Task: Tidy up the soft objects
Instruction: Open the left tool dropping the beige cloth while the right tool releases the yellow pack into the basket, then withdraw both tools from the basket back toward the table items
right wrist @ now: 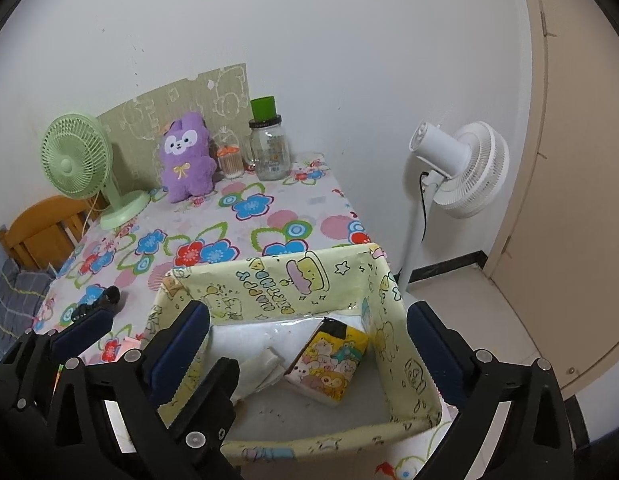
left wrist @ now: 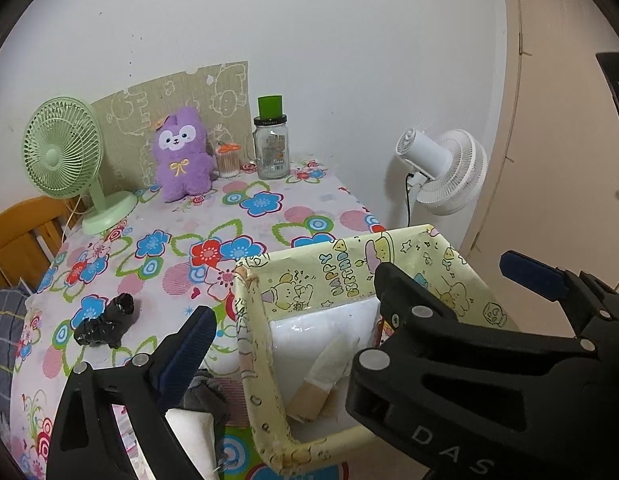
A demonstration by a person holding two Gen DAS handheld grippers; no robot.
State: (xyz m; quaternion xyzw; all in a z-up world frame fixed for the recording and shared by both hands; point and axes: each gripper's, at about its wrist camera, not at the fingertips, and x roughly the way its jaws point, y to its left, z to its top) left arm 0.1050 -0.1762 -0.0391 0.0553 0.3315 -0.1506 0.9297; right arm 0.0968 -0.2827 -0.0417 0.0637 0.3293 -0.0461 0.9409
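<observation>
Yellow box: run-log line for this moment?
left hand-held gripper: open, empty | right hand-held gripper: open, empty | yellow box: tissue pack inside | purple plush: at wall

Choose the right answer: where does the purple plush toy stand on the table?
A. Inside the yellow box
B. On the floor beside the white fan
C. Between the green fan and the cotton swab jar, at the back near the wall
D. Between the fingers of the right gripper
C: the purple plush toy sits upright at the back of the table, with the green fan on one side and the cotton swab jar on the other, far from the yellow box.
</observation>
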